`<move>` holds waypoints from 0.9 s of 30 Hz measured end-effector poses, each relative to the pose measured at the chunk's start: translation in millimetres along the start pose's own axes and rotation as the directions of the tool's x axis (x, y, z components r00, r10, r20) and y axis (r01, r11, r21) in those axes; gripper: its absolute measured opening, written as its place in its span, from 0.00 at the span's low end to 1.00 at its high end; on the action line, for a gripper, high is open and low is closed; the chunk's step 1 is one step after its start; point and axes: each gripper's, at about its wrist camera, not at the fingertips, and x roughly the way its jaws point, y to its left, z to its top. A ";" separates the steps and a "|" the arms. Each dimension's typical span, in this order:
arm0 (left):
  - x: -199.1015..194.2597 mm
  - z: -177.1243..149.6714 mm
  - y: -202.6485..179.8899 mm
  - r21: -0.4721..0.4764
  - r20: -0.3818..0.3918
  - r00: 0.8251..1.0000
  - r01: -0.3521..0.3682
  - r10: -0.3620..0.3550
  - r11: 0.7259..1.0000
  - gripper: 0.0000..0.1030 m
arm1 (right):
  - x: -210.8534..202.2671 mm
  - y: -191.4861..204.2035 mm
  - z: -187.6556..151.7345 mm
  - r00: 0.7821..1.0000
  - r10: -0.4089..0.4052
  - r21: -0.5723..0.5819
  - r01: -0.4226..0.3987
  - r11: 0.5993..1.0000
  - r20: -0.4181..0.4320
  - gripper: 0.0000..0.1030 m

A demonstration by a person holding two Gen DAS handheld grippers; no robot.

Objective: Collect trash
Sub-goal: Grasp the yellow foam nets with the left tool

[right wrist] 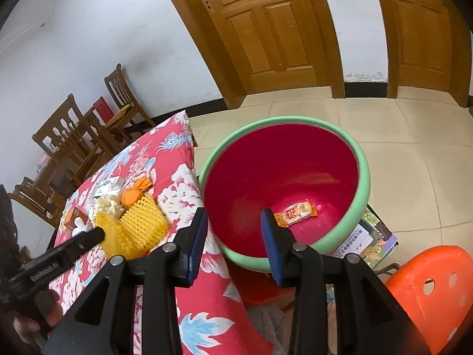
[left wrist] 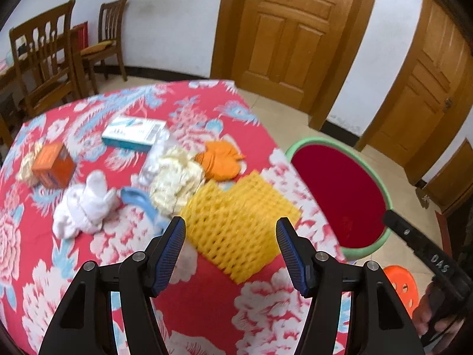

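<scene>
Red basin beside the counter holds one snack wrapper; yellow foam netting, tissues and boxes remain on the counter. Left gripper and right gripper: jaws spread, empty.

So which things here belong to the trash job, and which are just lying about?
Job: yellow foam net, orange wrapper, white tissue, orange box, snack packet, basin.
Lying about: chairs, orange stool, doors.
</scene>
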 end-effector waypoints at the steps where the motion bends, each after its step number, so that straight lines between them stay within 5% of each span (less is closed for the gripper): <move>1: 3.4 -1.1 2.5 -0.009 -0.012 1.000 -0.004 0.004 1.000 0.63 | 0.4 0.9 -0.2 1.000 0.002 -0.002 -0.002 1.000 -0.001 0.40; 13: 18.6 -9.0 11.4 -0.073 -0.056 0.998 0.034 -0.038 0.997 0.62 | 15.6 13.4 -2.5 0.999 0.029 -0.027 -0.030 0.999 -0.035 0.42; 17: 20.8 -10.1 10.4 -0.077 -0.067 0.995 0.067 -0.073 0.995 0.29 | 20.4 19.7 -3.1 0.998 0.038 -0.039 -0.040 0.998 -0.048 0.42; 20: 20.1 -11.2 14.3 -0.094 -0.067 0.994 0.084 -0.090 0.992 0.15 | 25.2 25.1 -3.1 0.997 0.049 -0.047 -0.052 0.998 -0.060 0.42; 27: 10.3 -13.0 26.7 -0.108 -0.050 0.994 0.086 -0.092 0.990 0.09 | 43.4 45.0 -6.2 0.989 0.097 -0.069 -0.105 0.992 -0.112 0.44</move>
